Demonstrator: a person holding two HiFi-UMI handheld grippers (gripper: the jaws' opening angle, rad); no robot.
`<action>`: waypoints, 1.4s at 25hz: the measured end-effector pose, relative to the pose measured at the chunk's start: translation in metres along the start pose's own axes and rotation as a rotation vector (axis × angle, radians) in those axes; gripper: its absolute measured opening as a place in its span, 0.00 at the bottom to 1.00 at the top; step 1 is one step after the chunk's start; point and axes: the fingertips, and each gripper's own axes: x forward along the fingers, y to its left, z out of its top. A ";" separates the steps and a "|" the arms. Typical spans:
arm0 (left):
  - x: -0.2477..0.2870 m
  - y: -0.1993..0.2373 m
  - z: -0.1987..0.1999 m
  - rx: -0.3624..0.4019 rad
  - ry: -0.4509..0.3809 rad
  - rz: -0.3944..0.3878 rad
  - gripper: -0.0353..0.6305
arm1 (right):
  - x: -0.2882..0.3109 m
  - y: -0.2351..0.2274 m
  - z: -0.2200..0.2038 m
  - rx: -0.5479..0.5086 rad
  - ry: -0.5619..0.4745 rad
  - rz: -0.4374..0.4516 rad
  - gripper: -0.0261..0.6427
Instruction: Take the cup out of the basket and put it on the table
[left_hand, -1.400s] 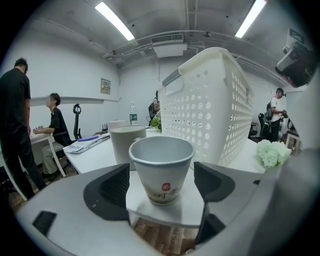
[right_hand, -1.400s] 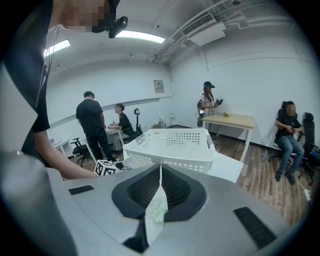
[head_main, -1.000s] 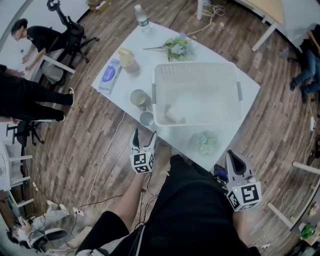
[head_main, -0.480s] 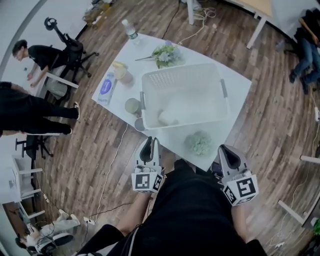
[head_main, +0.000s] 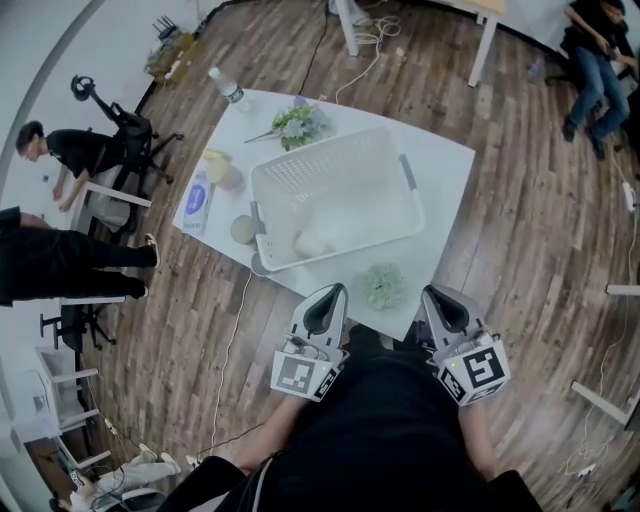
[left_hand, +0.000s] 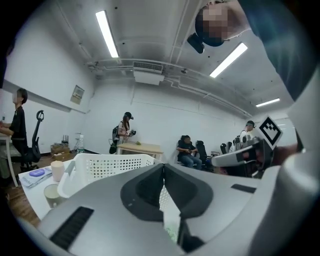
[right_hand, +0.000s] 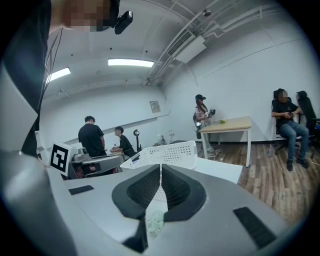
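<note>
Cup (head_main: 308, 243) is in the white basket (head_main: 340, 170), in the corner nearest the person, on the left side. It is pale & small. Can't tell if it stands or lies down. The basket sits in the middle of the white table (head_main: 445, 165).

L gripper (head_main: 333, 292) is held up at the table's near edge, tips pointing at the basket. Its jaws have just been closing & now they touch each other, w/ nothing btwn them. In the left gripper view the two dark pads (left_hand: 145, 192) meet in a thin line, and the basket (left_hand: 107, 167) wall shows behind them. In the head view the cup is just past this gripper's tips & a bit to the left. They don't touch, as the basket wall is btwn them.

R gripper (head_main: 430, 293) is beside it, near the same edge. Its jaws are pressed together too, holding nothing. The right gripper view shows the basket (right_hand: 167, 151) past the tips. The cup is farther from this one, off to its left.

A green fluffy ball (head_main: 383, 285) lies on the table btwn the two grippers, just outside the basket. Left of the basket are another cup (head_main: 243, 229) & a blue & white pack (head_main: 196, 197). At the far side are a water bottle (head_main: 228, 88) & a bunch of flowers (head_main: 295, 120).
</note>
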 end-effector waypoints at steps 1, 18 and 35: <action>0.002 -0.004 0.000 0.007 0.007 -0.006 0.07 | -0.002 -0.002 0.001 0.001 -0.003 -0.004 0.08; 0.036 -0.008 0.019 0.179 0.148 -0.140 0.07 | -0.017 -0.023 0.000 0.028 -0.024 -0.042 0.08; 0.125 0.125 -0.096 1.247 0.928 -0.732 0.49 | -0.057 -0.057 -0.020 0.126 -0.034 -0.269 0.08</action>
